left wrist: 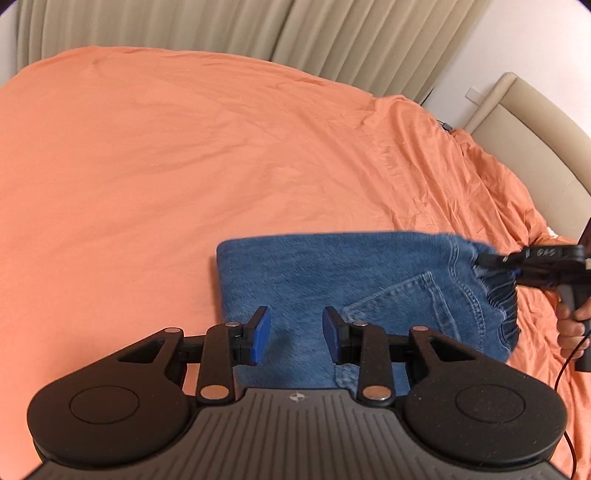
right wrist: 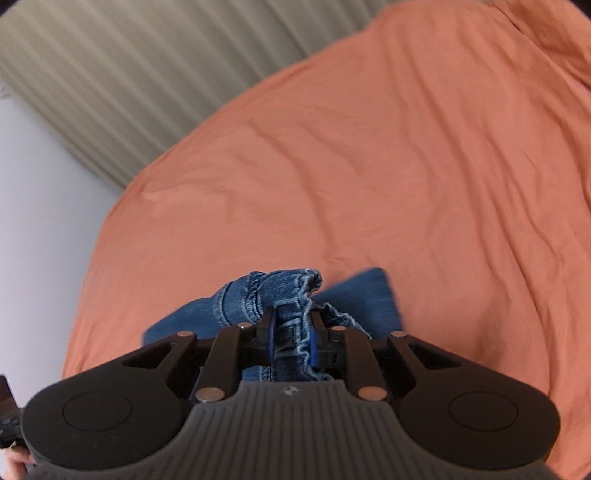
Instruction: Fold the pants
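Observation:
Blue denim pants (left wrist: 332, 280) lie folded in a compact rectangle on the orange bedsheet (left wrist: 147, 166), with a back pocket and the elastic waistband toward the right. My left gripper (left wrist: 296, 334) is open and empty, hovering just above the near edge of the pants. My right gripper (right wrist: 291, 334) is shut on the bunched waistband of the pants (right wrist: 291, 295) and lifts it slightly. In the left wrist view the right gripper (left wrist: 491, 258) shows at the far right, pinching the waistband corner, with a hand on its handle.
The orange sheet (right wrist: 369, 166) covers the whole bed. Beige curtains (left wrist: 221, 29) hang behind it. A beige headboard (left wrist: 535, 122) stands at the right. A red cable (left wrist: 565, 369) trails from the right gripper's handle.

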A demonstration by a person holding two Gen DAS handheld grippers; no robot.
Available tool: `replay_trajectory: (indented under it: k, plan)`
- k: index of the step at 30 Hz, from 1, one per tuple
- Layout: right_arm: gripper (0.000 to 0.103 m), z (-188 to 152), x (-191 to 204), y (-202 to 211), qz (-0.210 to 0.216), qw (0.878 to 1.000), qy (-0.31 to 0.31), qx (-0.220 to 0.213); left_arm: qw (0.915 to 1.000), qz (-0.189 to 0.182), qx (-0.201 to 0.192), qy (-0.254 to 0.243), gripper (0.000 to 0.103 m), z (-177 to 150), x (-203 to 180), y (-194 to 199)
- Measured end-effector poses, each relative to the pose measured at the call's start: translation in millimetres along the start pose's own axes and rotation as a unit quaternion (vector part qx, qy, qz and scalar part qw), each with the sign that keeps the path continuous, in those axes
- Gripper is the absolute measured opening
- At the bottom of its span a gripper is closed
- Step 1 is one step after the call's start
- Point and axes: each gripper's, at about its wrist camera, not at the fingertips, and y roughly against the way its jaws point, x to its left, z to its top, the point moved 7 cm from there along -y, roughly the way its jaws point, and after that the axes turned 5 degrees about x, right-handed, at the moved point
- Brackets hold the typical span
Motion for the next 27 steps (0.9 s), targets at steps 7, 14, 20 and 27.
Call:
replay_trajectory:
  k: [7,14,20,27]
  plan:
    - [0.012,4.3,-18.9,-59.5,-0.052,0.998,0.025,0.022,0.9998,-0.012,-0.016,-0.002,0.037,25.0,7.7,-34.5]
    - [0.014,1.1,-36.5,-90.3,-0.067,0.996,0.039,0.042,0.9987,0.032,0.038,-0.009,0.019,17.3,27.7,-82.9]
    - [0.018,4.2,-23.5,-95.1,-0.097,0.993,0.064,0.036,0.9977,0.056,0.038,-0.012,0.013,12.0,25.6,-71.2]
    - [0.042,-13.7,10.8,-40.9,-0.149,0.974,0.170,-0.017,0.9953,0.067,0.038,-0.058,0.015,-2.9,-3.0,-31.4]
